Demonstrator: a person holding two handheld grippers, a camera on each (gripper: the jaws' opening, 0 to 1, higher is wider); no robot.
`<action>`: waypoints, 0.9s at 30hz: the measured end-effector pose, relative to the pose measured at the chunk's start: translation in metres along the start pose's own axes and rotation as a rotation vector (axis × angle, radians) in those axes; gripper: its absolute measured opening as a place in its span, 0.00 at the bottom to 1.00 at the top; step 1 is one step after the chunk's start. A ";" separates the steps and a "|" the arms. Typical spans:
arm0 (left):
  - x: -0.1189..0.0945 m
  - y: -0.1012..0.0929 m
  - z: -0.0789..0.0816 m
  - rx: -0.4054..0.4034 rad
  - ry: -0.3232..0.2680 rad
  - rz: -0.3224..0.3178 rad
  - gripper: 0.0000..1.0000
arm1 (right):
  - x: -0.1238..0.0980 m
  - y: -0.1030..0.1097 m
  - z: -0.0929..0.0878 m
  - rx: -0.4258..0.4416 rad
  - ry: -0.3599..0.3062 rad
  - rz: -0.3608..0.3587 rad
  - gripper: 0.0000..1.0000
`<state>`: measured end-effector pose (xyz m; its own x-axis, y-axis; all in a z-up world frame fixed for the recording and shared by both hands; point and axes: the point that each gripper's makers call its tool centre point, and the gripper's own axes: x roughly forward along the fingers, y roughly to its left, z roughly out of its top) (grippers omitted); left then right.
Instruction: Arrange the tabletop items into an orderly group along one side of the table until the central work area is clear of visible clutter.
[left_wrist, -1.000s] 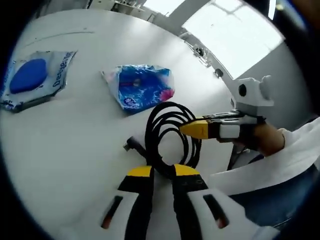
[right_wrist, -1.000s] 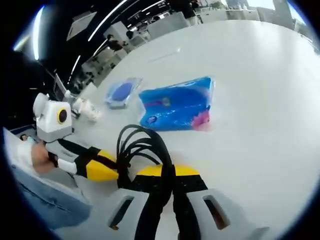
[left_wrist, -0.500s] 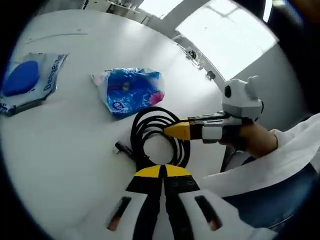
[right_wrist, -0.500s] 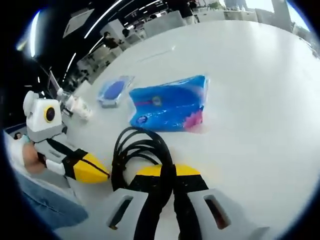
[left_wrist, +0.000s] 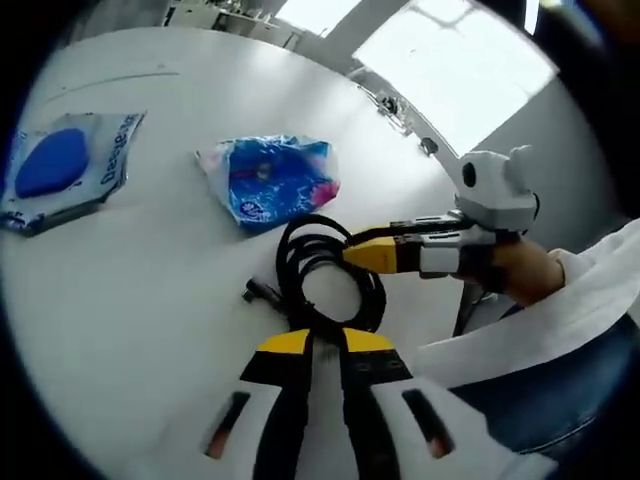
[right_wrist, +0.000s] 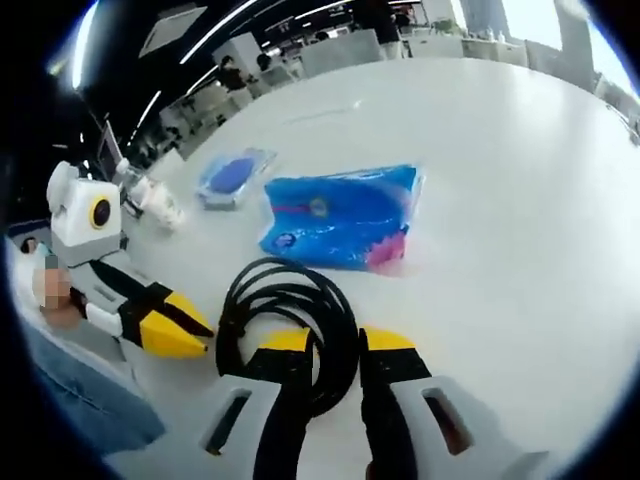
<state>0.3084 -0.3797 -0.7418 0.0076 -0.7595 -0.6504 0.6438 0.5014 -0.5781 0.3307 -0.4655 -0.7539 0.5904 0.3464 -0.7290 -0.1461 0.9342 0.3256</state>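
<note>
Right gripper view: right gripper (right_wrist: 335, 345) now parted astride black cable (right_wrist: 285, 305) | left gripper (left_wrist: 327, 342) reopened slightly

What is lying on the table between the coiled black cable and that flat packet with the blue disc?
In the left gripper view, a crinkled blue plastic bag lies between the black cable and the blue-disc packet; around it the white table is bare.

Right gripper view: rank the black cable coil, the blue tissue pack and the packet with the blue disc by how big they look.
1. Blue tissue pack and black cable coil: they look alike in extent, and the coil lies nearer the camera, so I won't rank them.
2. Packet with the blue disc: clearly smallest, though farthest away.
</note>
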 end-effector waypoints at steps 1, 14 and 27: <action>0.000 0.000 0.001 0.002 -0.004 -0.001 0.09 | -0.001 0.000 0.001 0.000 -0.008 0.001 0.17; -0.012 0.008 0.018 -0.003 -0.122 0.021 0.41 | -0.007 -0.006 0.013 -0.001 -0.097 -0.030 0.52; -0.029 0.034 0.038 -0.008 -0.244 0.149 0.95 | -0.015 -0.004 0.021 0.027 -0.147 -0.034 0.78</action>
<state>0.3589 -0.3562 -0.7236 0.2867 -0.7540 -0.5910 0.6157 0.6177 -0.4893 0.3388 -0.4766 -0.7314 0.7050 0.2962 -0.6444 -0.1038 0.9419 0.3193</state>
